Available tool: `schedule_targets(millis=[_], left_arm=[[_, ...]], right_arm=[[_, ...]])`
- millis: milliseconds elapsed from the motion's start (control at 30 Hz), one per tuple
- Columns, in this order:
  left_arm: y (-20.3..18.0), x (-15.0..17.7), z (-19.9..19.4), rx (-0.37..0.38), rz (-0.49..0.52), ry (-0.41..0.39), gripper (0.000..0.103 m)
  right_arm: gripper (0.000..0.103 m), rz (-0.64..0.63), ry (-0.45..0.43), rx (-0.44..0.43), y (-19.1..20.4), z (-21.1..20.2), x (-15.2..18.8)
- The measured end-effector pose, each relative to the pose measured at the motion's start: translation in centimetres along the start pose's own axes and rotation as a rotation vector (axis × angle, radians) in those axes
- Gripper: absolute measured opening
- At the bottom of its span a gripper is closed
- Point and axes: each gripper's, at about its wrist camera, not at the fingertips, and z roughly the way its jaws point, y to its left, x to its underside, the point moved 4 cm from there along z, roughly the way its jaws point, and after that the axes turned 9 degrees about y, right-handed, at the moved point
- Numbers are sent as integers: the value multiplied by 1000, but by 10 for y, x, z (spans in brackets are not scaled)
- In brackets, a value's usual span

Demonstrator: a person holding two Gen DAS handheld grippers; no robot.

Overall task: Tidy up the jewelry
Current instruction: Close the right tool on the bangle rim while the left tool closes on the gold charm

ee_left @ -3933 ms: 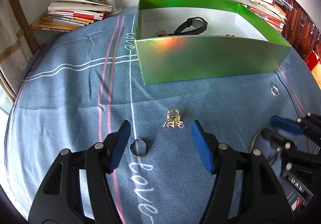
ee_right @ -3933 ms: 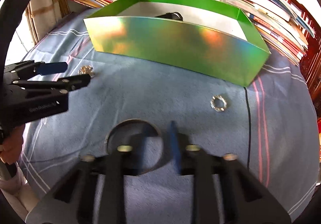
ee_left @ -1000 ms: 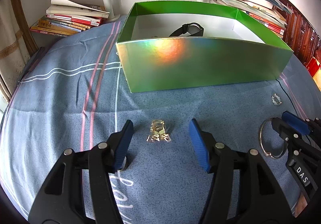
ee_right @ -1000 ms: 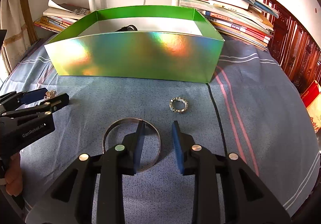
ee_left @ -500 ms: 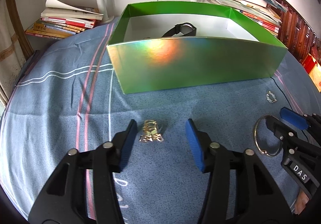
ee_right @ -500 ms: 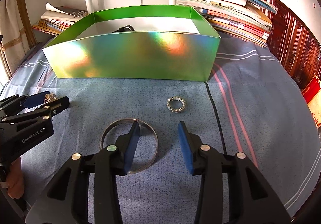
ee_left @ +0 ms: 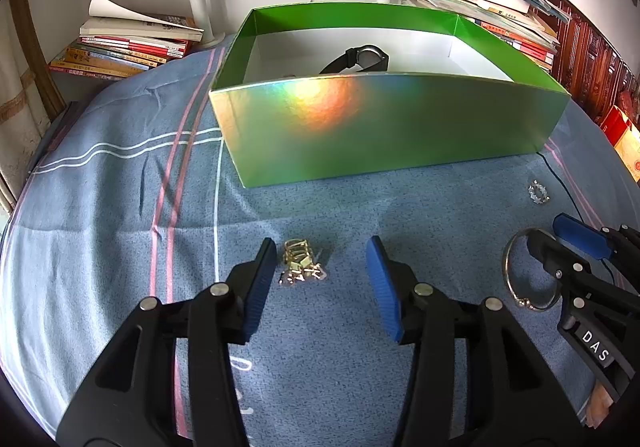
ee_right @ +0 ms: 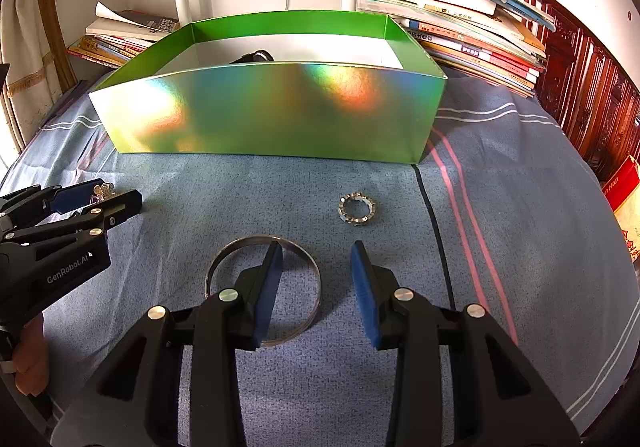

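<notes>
Now my left claw [ee_left: 322, 271] stands half open over the blue striped cloth [ee_left: 120, 207], its blue pads [ee_left: 260, 283] narrower than a second ago and holding steady at that width, with the small gold chain-link jewelry piece [ee_left: 300, 265] lying between them, just beside the left pad but not pinched. My right claw [ee_right: 316, 279] is also partly open and gripping nothing; it has widened a little over the last second, and its left pad sits over the inside of the thin silver bangle [ee_right: 262, 289], which lies flat on the cloth, so the bangle's far-right arc runs between my two pads. A little beyond that claw lies the small silver toothed ring [ee_right: 357, 210], well clear of both pads. Farther out stands the open green holographic cardboard box [ee_left: 400, 131], resting on the cloth with a black wristwatch [ee_left: 360, 61] already inside on its white floor. Stacks of books [ee_right: 460, 35] line the wall behind. Since both hands have settled in place and the pads have been trimmed to size, I judge each claw is lined up for a pinch: left on the gold piece, right on the bangle's rim. Three pieces remain outside the box, so the sorting is only partly done.
</notes>
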Motion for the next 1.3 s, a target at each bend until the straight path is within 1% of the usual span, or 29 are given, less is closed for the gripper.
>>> schedule_targets(millis=[400,467,533,567,600,633,733,800,833,933,967,1033,1067,1133,1200,1300], left_arm=[[0,0,0,0,-1,0,48],[0,0,0,4,0,0,47],[-2,1,-1,13,10,-3,35],[-3,1,-2,11,14,-6,31],[-3,1,-2,10,13,-7,26],[-2,1,-2,11,11,-7,23],[-2,2,-2,11,11,-7,23],[-2,2,-2,11,10,-7,23],[-2,2,-2,11,10,-8,23],[-2,2,-2,12,9,-8,23],[-1,2,-2,13,8,-8,23],[0,2,-2,17,1,-7,24],[1,2,-2,15,-5,-7,26],[5,2,-1,3,-30,-2,43],[8,1,-1,15,-45,2,44],[5,1,0,5,-32,0,46]], right_arm=[[37,0,0,1,0,0,0],[37,-2,-1,1,0,0,0],[37,-1,-1,1,0,0,0],[37,-1,-1,1,0,0,0],[37,-1,-1,1,0,0,0],[37,-2,-1,1,1,0,0],[37,-8,-3,-1,2,-1,0],[30,-19,-8,-16,5,-1,1],[24,-27,-10,-20,6,-2,1],[9,-48,-16,-8,12,-3,2],[6,-57,-17,-2,14,-3,3],[6,-50,-12,0,15,-3,2],[6,-41,-9,-9,13,-3,2],[6,-16,0,-33,9,-3,2],[6,-7,3,-31,5,-3,2],[5,-5,3,-30,3,-3,2]])
